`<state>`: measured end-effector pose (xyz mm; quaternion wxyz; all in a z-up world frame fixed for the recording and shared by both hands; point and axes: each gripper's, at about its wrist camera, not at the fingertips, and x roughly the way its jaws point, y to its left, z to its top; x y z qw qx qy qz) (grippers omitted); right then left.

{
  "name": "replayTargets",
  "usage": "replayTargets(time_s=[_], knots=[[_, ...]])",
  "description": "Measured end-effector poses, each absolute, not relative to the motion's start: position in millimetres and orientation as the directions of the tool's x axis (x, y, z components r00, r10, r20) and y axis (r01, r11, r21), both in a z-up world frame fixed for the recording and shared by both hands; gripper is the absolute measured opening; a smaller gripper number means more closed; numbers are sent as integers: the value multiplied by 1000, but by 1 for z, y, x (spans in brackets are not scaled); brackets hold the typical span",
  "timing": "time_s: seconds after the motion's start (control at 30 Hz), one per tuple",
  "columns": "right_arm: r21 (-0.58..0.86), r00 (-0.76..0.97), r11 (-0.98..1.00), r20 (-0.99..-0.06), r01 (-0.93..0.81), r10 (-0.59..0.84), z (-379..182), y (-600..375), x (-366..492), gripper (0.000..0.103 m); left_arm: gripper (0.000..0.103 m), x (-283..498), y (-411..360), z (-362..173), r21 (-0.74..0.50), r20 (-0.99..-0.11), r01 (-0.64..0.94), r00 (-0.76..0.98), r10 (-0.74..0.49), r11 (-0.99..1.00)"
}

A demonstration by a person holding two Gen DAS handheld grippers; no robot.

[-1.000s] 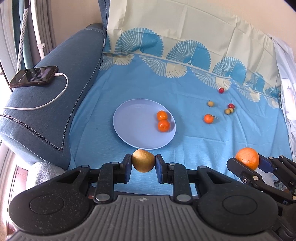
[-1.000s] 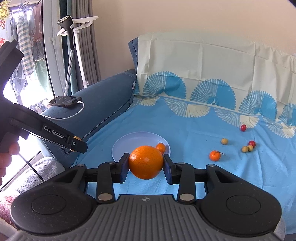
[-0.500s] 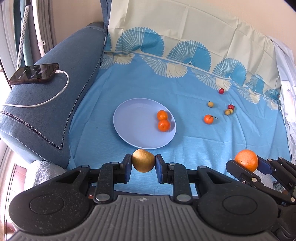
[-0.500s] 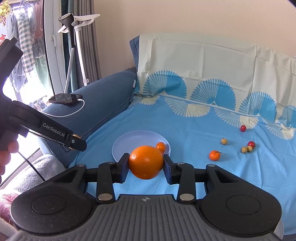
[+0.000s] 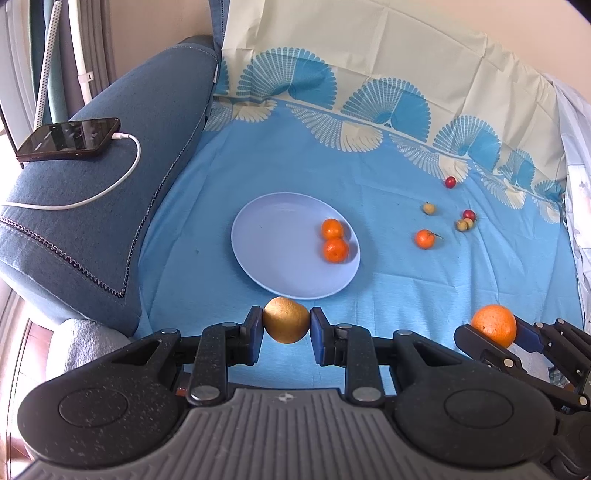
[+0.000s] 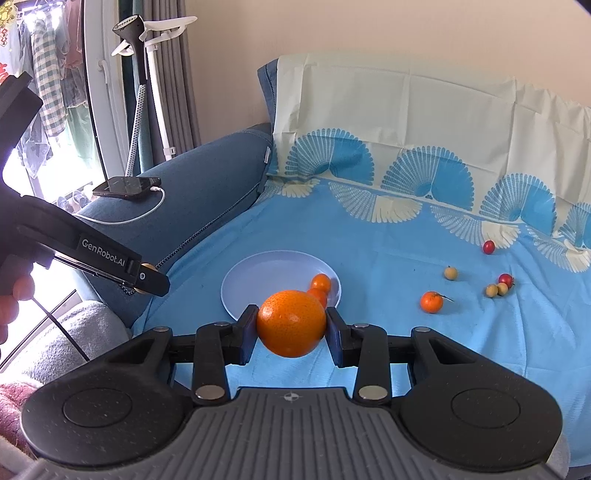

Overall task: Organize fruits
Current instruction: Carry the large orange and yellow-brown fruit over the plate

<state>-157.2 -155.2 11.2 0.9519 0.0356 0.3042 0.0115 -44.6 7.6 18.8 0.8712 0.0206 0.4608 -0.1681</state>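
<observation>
Fruit being carried toward plate (image 5: 258,236); left hand-held gripper (image 5: 286,326) clenching golden-brown fruit (image 5: 286,325); right hand-held gripper (image 6: 291,325) clenching orange (image 6: 291,323).

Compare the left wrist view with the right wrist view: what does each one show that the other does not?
Only the left wrist view shows the golden-brown fruit whole, clamped in the left hand-held gripper. Only the right wrist view shows the garment steamer and the hanging clothes. Both show the plate with two small oranges, the loose fruits on the blue cloth, the phone on the sofa arm, and the big orange in the right hand-held gripper.
</observation>
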Motion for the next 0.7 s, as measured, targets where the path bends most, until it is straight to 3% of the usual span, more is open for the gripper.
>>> replayTargets(time_s=[0.7], knots=[[101,757,995,-648,-26,86,-32,-155,-64,40,30,58,-20,-18,-96,-860,278,460,-220,956]])
